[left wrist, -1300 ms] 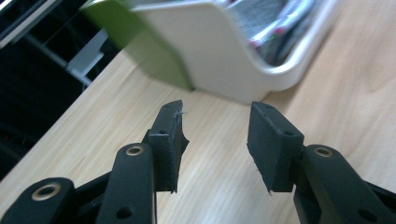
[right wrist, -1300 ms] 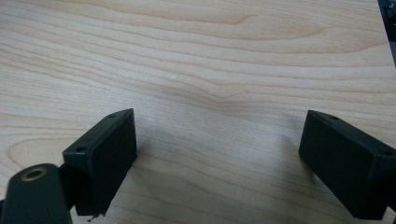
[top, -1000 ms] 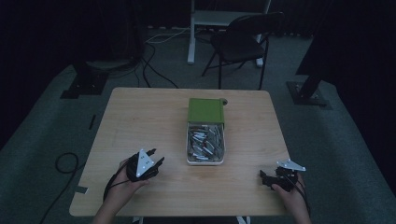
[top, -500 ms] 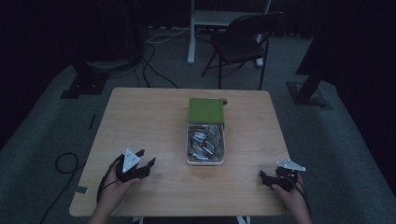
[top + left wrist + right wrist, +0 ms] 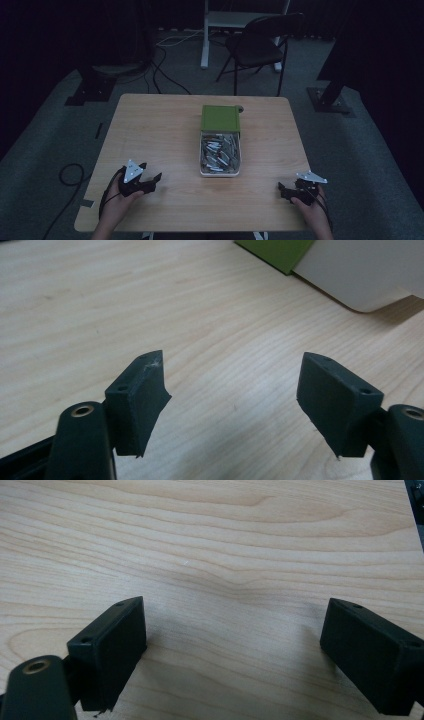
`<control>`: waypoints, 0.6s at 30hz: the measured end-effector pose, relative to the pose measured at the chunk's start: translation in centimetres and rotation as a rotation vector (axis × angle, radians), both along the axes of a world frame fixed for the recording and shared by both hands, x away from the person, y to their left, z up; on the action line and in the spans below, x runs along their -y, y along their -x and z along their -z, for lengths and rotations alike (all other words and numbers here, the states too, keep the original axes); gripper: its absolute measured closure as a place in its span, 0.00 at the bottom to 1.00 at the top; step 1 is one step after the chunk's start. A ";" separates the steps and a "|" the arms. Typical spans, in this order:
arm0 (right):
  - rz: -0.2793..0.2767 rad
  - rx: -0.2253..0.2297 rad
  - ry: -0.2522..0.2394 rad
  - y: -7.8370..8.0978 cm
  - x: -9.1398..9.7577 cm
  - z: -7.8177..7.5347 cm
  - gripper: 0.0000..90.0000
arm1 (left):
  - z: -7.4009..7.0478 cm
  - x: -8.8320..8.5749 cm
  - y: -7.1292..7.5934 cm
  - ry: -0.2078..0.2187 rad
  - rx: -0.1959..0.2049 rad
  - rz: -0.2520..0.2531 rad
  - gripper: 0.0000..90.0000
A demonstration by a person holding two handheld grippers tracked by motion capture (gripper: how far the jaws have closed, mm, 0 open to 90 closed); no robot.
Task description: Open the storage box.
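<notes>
While both hands rested at the table [image 5: 165, 125] edge, left gripper [image 5: 150, 182] sat at 7 o'clock, jaws apart, just opening, nothing between | right gripper [image 5: 286, 192] at 5 o'clock, jaws wide apart, empty | white bin [image 5: 220, 172] of metal pieces [image 5: 220, 152] at centre, green lid [image 5: 220, 118] at its 12 o'clock, touching.

In the left gripper view the picture's top edge cut off the green lid [image 5: 275, 252] and the white box [image 5: 365, 272]. From above, the box's small metal pieces [image 5: 220, 152] were too tiny to identify.
</notes>
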State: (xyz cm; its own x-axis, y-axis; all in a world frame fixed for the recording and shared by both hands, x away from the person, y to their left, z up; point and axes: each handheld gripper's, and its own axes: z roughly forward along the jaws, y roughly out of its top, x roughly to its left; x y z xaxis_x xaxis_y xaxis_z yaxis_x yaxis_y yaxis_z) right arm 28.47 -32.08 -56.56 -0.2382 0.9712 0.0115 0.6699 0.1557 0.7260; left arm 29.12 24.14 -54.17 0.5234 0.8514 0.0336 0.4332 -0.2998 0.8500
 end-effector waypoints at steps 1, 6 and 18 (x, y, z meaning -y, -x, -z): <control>0.000 0.000 0.000 0.0 0.0 0.0 0.12 | 0.1 -0.1 0.0 0.002 -0.005 0.000 0.29; 0.000 0.000 0.000 0.0 0.0 0.0 0.12 | 0.6 -0.6 -0.1 0.013 -0.044 -0.015 0.18; 0.000 0.000 0.000 0.0 0.0 0.0 0.12 | 0.8 -1.4 -0.2 0.028 -0.037 -0.107 0.11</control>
State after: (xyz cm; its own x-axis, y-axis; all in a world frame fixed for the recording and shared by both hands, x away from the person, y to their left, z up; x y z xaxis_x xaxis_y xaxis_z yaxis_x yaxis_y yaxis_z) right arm 28.47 -32.08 -56.57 -0.2383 0.9711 0.0114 0.6696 0.1558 0.7262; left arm 29.34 25.57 -54.93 0.4295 0.9030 -0.0082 0.4927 -0.2267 0.8402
